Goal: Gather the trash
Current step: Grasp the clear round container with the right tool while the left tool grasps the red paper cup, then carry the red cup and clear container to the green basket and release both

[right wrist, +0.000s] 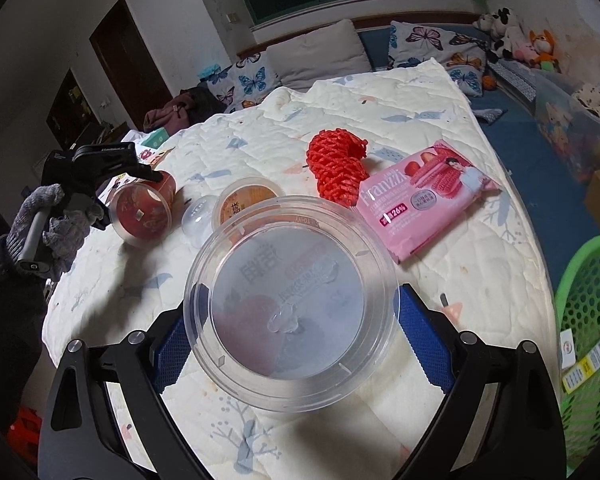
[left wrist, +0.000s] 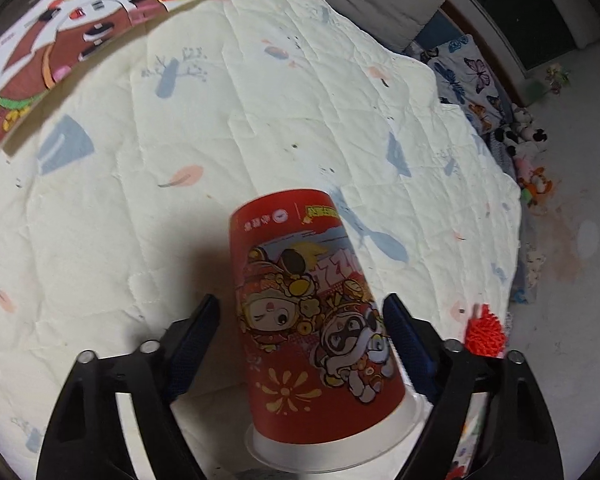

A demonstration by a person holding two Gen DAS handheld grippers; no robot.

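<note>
The step in hand looked like pickup for both hands, with the green basket at the bed's right edge the likely bin. Far left of it, the left gripper straddled a red cartoon-printed cup lying on the quilt, jaws spread, the right pad apparently touching, the left apart; squeezing shut was probably next. Nearer the basket, the right gripper pinched a clear plastic tub, which needed carrying rightward. Between cup and basket lay a clear dome lid, an orange-lidded cup, red foam netting and a pink Franzzi wafer pack, none blocking that path.
</note>
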